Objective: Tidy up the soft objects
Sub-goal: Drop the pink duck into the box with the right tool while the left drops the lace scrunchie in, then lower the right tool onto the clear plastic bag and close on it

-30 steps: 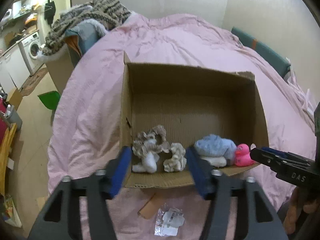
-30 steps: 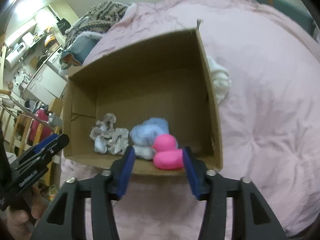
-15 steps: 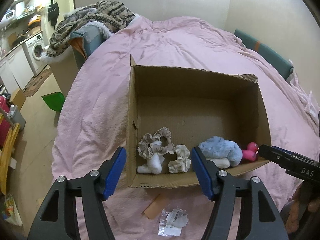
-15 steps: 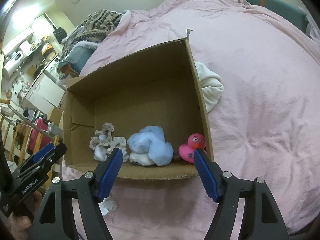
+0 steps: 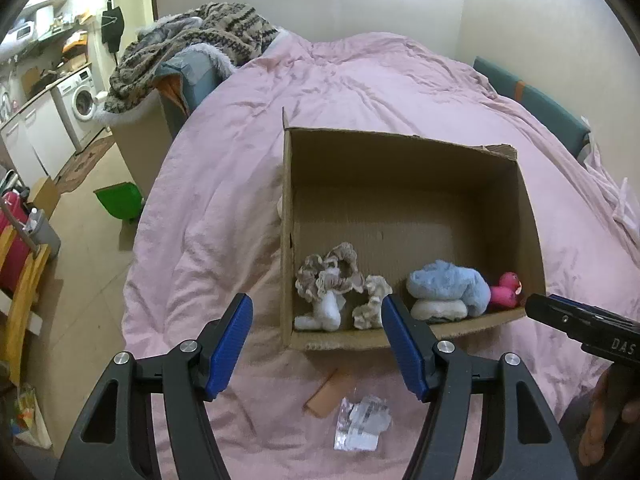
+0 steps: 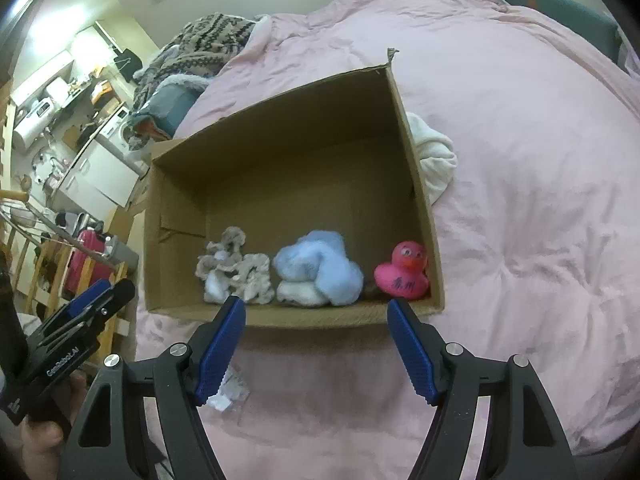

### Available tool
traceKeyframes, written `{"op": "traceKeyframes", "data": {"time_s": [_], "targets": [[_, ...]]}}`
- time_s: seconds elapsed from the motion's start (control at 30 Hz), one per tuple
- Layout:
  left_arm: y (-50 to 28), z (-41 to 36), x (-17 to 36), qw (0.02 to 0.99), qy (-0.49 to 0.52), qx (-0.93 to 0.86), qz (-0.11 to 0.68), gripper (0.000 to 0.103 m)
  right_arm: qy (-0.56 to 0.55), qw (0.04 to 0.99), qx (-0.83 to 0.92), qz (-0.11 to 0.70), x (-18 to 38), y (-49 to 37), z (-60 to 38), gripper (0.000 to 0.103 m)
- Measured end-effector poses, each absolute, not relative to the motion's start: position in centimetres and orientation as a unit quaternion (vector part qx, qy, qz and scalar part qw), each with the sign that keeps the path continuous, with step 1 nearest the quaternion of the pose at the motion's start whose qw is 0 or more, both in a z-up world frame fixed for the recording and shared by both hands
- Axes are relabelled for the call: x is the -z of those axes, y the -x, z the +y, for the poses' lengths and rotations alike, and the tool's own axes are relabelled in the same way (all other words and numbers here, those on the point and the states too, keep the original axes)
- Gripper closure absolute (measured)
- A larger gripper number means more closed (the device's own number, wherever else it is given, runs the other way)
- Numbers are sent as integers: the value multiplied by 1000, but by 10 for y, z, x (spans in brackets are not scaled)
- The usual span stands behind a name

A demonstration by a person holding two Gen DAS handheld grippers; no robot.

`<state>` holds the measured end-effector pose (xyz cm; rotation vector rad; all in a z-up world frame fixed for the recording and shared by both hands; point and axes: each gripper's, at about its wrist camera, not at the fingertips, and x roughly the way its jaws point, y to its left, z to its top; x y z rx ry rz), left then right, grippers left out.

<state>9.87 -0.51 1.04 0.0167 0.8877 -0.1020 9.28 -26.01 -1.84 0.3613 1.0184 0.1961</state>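
Note:
An open cardboard box (image 5: pixel 400 208) (image 6: pixel 300 200) lies on the pink duvet. Along its near wall sit beige scrunchies (image 5: pixel 332 276) (image 6: pixel 236 268), a fluffy blue bundle (image 5: pixel 448 284) (image 6: pixel 320 264) on a white one, and a pink rubber duck (image 5: pixel 506 290) (image 6: pixel 404 272) in the right corner. My left gripper (image 5: pixel 316 300) hovers open above the box's near left corner, holding nothing. My right gripper (image 6: pixel 315 304) is open too, just short of the near wall, with nothing between its pads. A white cloth (image 6: pixel 434 156) lies outside the box's right wall.
A crumpled clear wrapper (image 5: pixel 360 424) and a cardboard scrap (image 5: pixel 328 394) lie on the duvet in front of the box. A heap of knitted clothes (image 5: pixel 192 48) sits at the bed's far left. A green bin (image 5: pixel 120 200) and a red suitcase (image 6: pixel 86 256) stand on the floor.
My right gripper opened and let go of the pink duck, which now sits in the box's near right corner. Both grippers drew back from the box.

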Motion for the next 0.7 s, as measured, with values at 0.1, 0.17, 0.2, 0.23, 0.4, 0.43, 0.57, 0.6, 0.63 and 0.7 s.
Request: {"op": "traceKeyframes", "data": {"time_s": [0.1, 0.17, 0.2, 0.23, 0.4, 0.43, 0.57, 0.6, 0.63, 0.7], "targets": [[-93, -1, -9, 898, 3, 45, 438, 39, -174, 851, -100, 485, 17, -87, -257, 25], [-89, 2, -9, 896, 8, 43, 442, 39, -172, 850, -104, 487, 17, -83, -256, 25], [-87, 4, -8, 895, 8, 41, 444, 39, -171, 849, -105, 488, 17, -82, -255, 25], [-86, 5, -8, 894, 7, 38, 446, 39, -171, 849, -106, 489, 17, -80, -254, 25], [-82, 16, -2, 888, 9, 13, 459, 39, -187, 838, -114, 499, 23, -77, -251, 25], [-82, 18, -1, 887, 14, 10, 462, 39, -189, 835, -117, 503, 25, -77, -249, 25], [-81, 33, 2, 880, 41, -7, 474, 39, -185, 824, -129, 519, 34, -77, -238, 25], [-81, 36, 3, 878, 48, -9, 477, 39, -184, 821, -133, 524, 36, -78, -235, 25], [-81, 37, 4, 875, 52, -12, 480, 39, -183, 816, -139, 530, 40, -79, -232, 25], [-81, 40, 6, 872, 56, -17, 485, 39, -187, 800, -156, 549, 50, -82, -222, 25]]}}
